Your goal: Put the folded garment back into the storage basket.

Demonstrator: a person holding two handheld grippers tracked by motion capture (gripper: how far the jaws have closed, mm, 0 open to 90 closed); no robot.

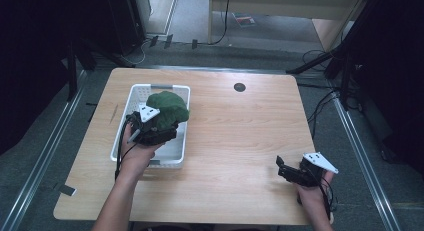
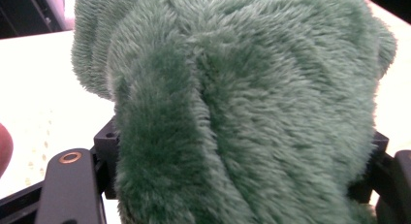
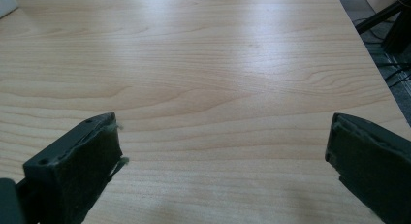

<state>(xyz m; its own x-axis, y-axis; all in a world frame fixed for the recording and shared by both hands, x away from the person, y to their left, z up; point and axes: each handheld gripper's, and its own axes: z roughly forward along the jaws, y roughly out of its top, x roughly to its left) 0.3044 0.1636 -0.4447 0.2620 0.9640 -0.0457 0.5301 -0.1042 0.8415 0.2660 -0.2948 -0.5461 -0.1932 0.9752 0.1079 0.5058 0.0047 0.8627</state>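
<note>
Black pads of my right claw (image 3: 223, 161) stand wide apart with bare wood grain between them and nothing in their gap; from the high view that claw (image 1: 284, 167) sits low over the near right corner of the bench (image 1: 240, 141), well apart from everything else. A few green fibres cling to its left pad. Farther in, my left claw (image 1: 167, 125) is clamped on a green plush cloth (image 2: 242, 103), whose fuzzy pile bulges up and over both jaws in the left gripper view. From above, the cloth (image 1: 169, 107) is a rounded bundle held over the white slotted basket (image 1: 131, 98) on the left half of the bench, toward the basket's far end. I cannot tell whether it touches the basket floor. Beyond, a small dark round insert (image 1: 239, 87) sits near the bench's far edge.
</note>
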